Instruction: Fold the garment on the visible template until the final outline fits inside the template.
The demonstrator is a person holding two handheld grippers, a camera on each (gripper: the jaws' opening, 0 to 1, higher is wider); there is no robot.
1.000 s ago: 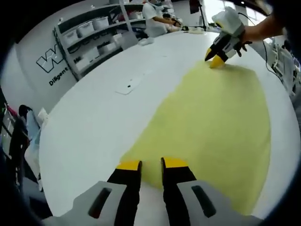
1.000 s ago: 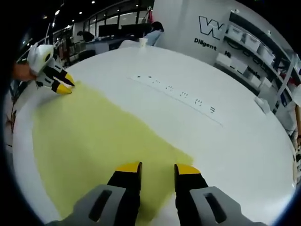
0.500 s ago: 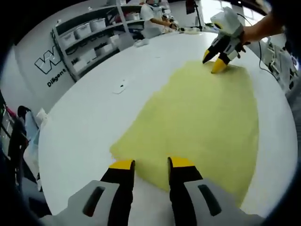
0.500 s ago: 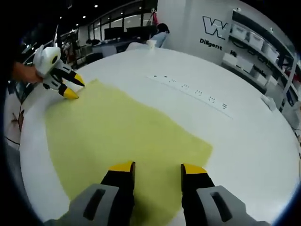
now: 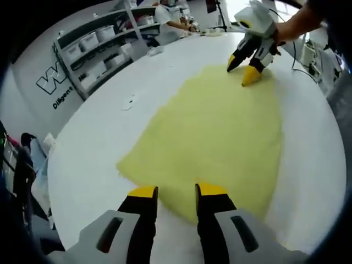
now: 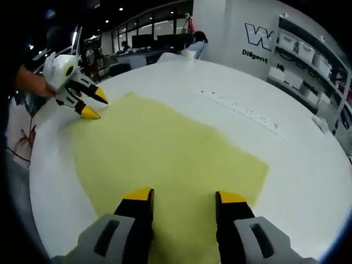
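Now, cloth: a pale yellow garment (image 5: 214,132) lies spread flat on the white table (image 5: 99,148).
Left gripper (image 5: 177,192): jaws parted, holding nothing, tips above the near edge of the cloth; in the right gripper view it shows at the far corner.
Right gripper (image 6: 185,196): jaws apart, nothing between them, tips over the cloth; in the left gripper view its yellow tips are spread at the far edge.
Background: shelves with bins (image 5: 99,49) stand along the wall.
Table strip: a row of small marks (image 6: 247,113) lies beyond the cloth.
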